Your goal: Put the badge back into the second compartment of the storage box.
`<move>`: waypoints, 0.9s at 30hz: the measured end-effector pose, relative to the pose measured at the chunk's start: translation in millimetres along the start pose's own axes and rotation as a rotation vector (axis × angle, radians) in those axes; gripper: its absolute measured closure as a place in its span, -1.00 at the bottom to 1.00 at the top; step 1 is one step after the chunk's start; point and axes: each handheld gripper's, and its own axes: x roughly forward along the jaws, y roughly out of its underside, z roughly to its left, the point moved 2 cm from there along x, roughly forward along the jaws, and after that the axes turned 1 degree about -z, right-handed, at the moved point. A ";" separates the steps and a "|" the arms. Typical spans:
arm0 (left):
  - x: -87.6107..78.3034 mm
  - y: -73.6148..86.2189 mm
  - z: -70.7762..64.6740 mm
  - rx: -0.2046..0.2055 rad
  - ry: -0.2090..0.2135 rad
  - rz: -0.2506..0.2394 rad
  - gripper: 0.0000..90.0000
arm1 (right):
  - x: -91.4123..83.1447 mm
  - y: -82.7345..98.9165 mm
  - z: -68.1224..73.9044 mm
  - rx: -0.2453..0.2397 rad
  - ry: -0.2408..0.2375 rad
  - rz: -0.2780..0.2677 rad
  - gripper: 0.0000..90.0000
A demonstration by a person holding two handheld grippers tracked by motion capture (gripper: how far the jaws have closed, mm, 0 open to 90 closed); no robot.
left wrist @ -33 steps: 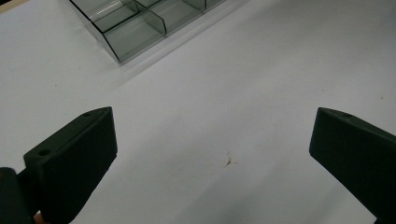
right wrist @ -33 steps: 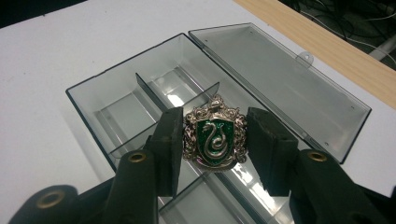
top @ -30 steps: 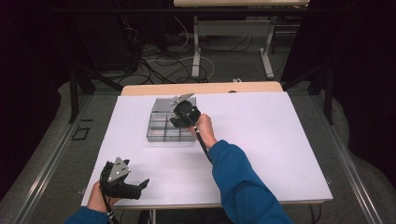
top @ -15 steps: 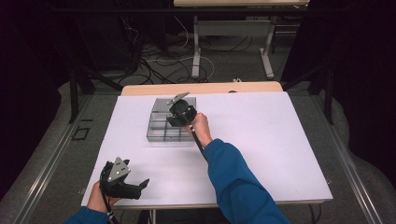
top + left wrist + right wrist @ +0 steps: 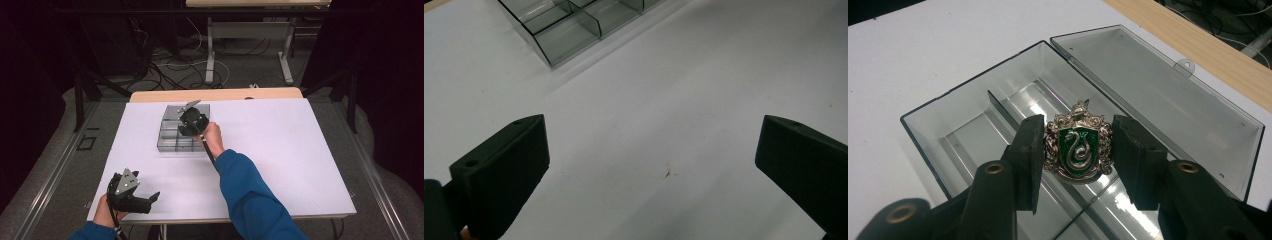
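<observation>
At the table's near left edge, the left gripper (image 5: pixel 131 194) rests low over the white tabletop (image 5: pixel 280 150), its jaws spread wide with nothing between them. Farther back, the right gripper (image 5: pixel 1077 150) hangs over a clear plastic box (image 5: pixel 973 117) with dividers, its lid (image 5: pixel 1168 95) lying open behind. Its jaws clasp a silver crest badge (image 5: pixel 1078 150) bearing a silver snake on green. No writing is legible.

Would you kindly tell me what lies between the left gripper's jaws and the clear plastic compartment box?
Nothing but bare white table, seen in the left gripper view: the open left gripper faces the clear plastic compartment box farther ahead.
</observation>
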 end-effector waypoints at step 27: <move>-0.2 -0.1 0.3 0.002 -0.003 -0.001 -0.98 | 17.2 1.3 -9.1 -0.013 0.030 0.034 0.25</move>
